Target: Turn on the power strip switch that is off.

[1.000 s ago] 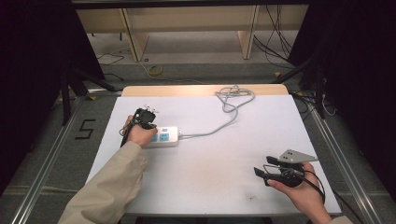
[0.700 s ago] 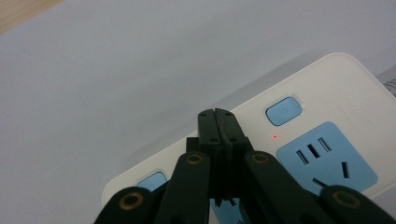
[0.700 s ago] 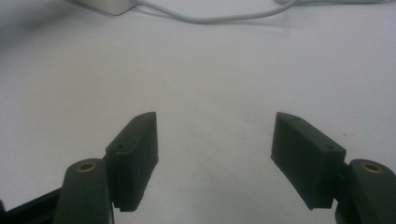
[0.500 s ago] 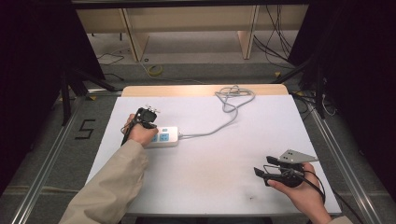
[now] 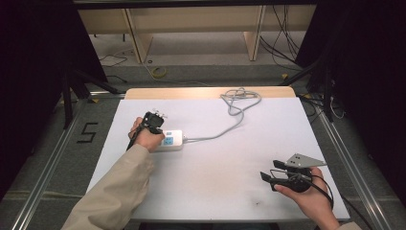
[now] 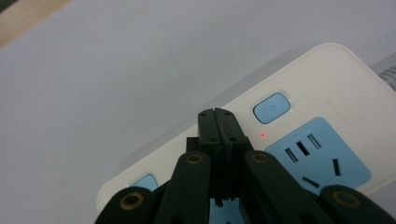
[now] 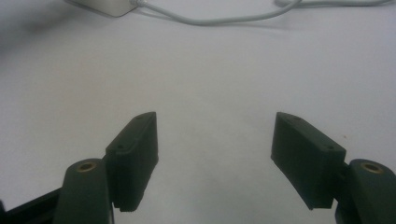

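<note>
Both grippers sit just where they were half a second back and a full second back; no shift shows in either hand, the strip or its cord.

Left gripper first: it's held in the left hand over the near-left part of the white table, jaws pressed flat together with nothing between them. In the left gripper view the closed tips hang right over the white power strip, just beside its small blue button and a tiny red light. Whether the tips actually touch the casing, I cannot tell. A blue socket face lies just to the side of the jaws, and a second blue patch peeks out on the other side.

Over to the right gripper: held low in the right hand near the table's front edge, well apart from the left one. Its jaws stand wide apart, empty, with bare white tabletop between them in the right gripper view, the open gap at.

Far ahead of those open jaws, the strip's end and its grey cord cross the top of that view. From above, the cord runs away from the left gripper to a loose coil at the far edge.
</note>
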Tool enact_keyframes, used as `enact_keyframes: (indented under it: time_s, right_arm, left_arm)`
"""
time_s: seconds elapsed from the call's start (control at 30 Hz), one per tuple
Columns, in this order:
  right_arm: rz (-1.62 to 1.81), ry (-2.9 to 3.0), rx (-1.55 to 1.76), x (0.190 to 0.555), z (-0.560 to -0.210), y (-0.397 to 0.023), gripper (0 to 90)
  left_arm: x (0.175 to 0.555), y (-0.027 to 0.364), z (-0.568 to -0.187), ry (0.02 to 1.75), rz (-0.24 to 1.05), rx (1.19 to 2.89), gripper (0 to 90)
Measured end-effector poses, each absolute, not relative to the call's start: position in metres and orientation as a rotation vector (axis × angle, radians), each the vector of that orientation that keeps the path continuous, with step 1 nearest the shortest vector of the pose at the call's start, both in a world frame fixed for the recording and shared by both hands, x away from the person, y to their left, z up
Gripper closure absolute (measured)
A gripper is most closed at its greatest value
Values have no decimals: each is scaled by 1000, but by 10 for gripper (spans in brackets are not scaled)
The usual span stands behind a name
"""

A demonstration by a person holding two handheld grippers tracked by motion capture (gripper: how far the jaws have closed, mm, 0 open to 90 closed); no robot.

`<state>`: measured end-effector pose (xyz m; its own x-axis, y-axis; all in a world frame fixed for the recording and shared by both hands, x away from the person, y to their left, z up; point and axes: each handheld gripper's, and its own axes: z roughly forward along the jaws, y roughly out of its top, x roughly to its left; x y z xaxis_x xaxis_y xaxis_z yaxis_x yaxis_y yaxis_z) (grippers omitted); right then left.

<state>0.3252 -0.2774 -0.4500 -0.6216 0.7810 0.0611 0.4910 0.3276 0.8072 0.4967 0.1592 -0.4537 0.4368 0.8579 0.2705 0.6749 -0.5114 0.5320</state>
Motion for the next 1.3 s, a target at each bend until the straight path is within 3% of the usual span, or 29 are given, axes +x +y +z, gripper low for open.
enact_keyframes:
  time_s: [0.4, 1.3]
  right_arm:
    - [1201, 2258, 1127, 325, -450, -278, 321]
    - [1200, 2257, 1128, 325, -450, -278, 321]
  left_arm:
    - [498, 169, -452, 1361, 651, 2256, 899]
    - [491, 180, -436, 1343, 684, 2183, 864]
